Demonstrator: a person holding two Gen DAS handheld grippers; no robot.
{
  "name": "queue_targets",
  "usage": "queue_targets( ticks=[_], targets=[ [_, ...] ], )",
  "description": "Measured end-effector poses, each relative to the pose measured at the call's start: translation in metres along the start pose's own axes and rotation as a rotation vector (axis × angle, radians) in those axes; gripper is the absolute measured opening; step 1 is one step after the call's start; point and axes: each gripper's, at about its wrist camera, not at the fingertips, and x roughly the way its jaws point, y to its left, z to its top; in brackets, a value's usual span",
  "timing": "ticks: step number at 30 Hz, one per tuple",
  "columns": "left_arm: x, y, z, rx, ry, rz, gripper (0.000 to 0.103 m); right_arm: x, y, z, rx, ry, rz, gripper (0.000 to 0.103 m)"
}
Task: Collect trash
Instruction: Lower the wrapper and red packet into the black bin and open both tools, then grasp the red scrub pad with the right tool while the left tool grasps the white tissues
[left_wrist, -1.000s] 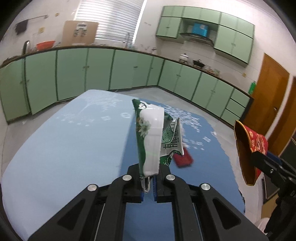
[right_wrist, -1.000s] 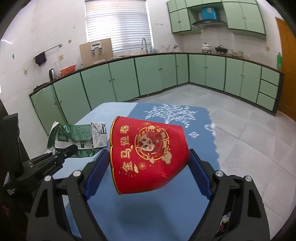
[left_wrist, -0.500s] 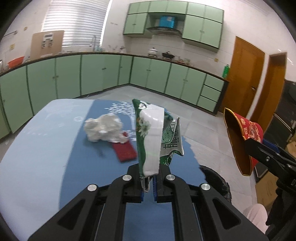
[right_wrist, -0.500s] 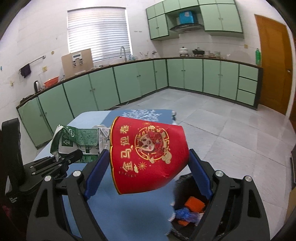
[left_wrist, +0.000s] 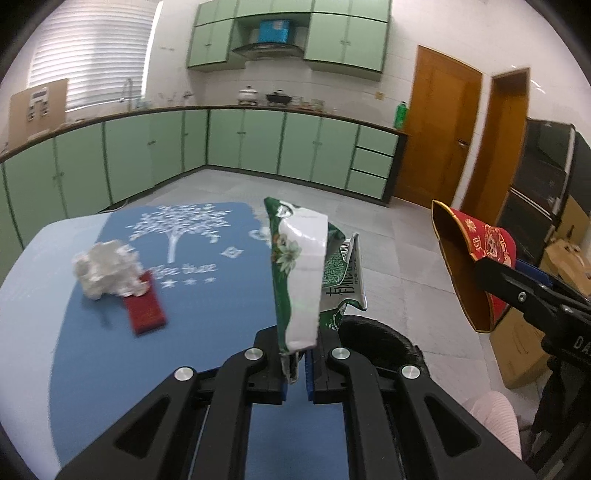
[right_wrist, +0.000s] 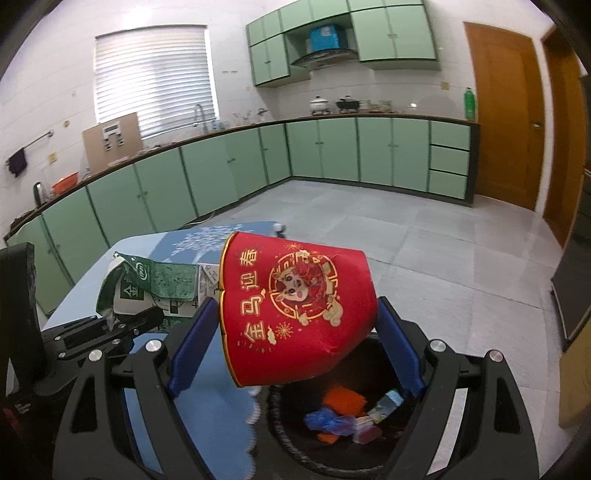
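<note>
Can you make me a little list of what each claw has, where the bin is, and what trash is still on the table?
left claw: shut on a flattened green and white carton
right claw: holding a red paper cup by its sides, tipped over
bin: black, on the floor past the table's edge, below the red paper cup
in the bin: orange, blue and other bits of trash
still on the table: a crumpled white wad touching a small red packet
table cover: blue with a white tree
</note>
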Motion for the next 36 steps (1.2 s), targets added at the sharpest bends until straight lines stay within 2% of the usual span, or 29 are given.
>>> queue_targets(
  ticks=[8, 15, 25, 26, 29, 30, 34, 36],
  targets=[
    [0.040, -0.042, 0.000, 0.045, 0.050, -0.059, 0.007, 0.009, -0.048, -0.019, 0.042, 0.034, -0.089, 0.082],
    [0.079, -0.070, -0.004, 0.080, 0.106, -0.083, 0.007, 0.036, -0.081, -0.037, 0.091, 0.092, -0.142, 0.082],
    [0.126, -0.087, -0.005, 0.099, 0.185, -0.102, 0.008, 0.077, -0.106, -0.056, 0.114, 0.179, -0.187, 0.083],
    [0.129, -0.087, -0.005, 0.096, 0.192, -0.106, 0.011, 0.081, -0.108, -0.057, 0.115, 0.187, -0.193, 0.084],
    [0.129, -0.086, -0.002, 0.094, 0.192, -0.121, 0.033, 0.086, -0.113, -0.057, 0.124, 0.195, -0.208, 0.088],
    [0.127, -0.085, -0.001, 0.096, 0.184, -0.118, 0.036, 0.086, -0.114, -0.056, 0.127, 0.196, -0.211, 0.088],
    [0.121, -0.073, 0.001, 0.064, 0.182, -0.114, 0.037, 0.080, -0.115, -0.053, 0.143, 0.183, -0.222, 0.090],
    [0.112, -0.067, 0.004, 0.058, 0.162, -0.102, 0.043, 0.075, -0.113, -0.049, 0.143, 0.170, -0.220, 0.091]
  ],
)
